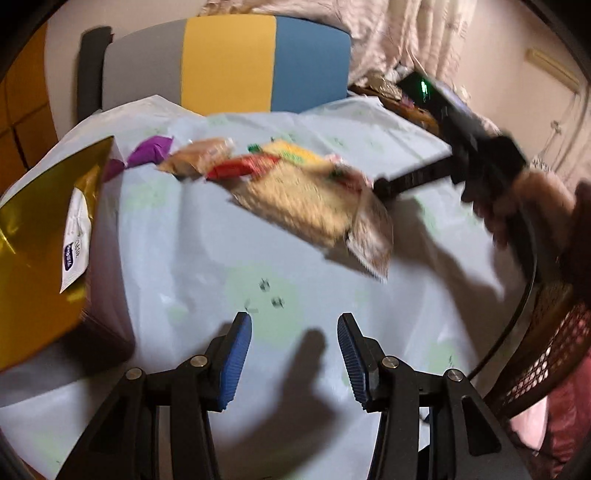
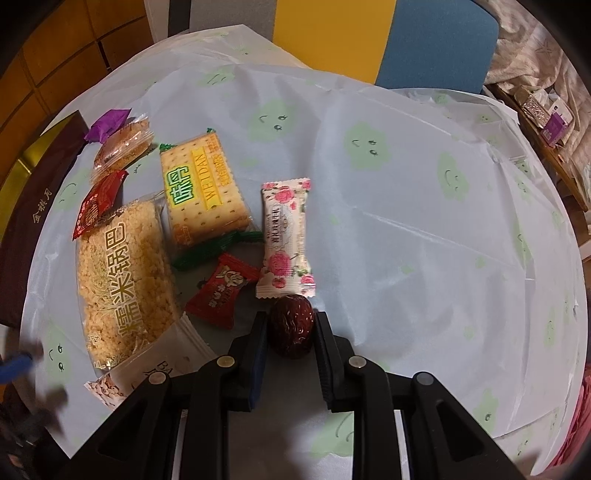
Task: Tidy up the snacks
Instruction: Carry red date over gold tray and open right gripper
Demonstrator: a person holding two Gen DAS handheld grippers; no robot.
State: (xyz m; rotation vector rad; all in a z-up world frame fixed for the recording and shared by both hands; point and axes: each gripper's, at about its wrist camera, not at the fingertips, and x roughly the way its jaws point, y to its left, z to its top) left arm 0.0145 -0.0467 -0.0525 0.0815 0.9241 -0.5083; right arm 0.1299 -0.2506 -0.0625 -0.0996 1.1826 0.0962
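The right tool (image 2: 290, 332) grips a date (image 2: 291, 326) just above the desk (image 2: 406, 221), at 6 o'clock of the rose packet (image 2: 285, 236). It carries the date level and clear of the snacks. The left tool (image 1: 295, 354) stands partly open, empty.

Home, looks like a bedroom or living room. Round bench (image 2: 424, 229) under a thin plastic cover printed with green smiley clouds, wrapped snacks (image 2: 201, 192) on it. Fabric chair (image 1: 229, 62) in grey, yellow and blue panels behind. Rumpled bedding (image 1: 399, 33) (or a blanket) beyond, cluttered wooden side shelf (image 2: 546, 122), wicker chair (image 1: 554, 354) at the edge.
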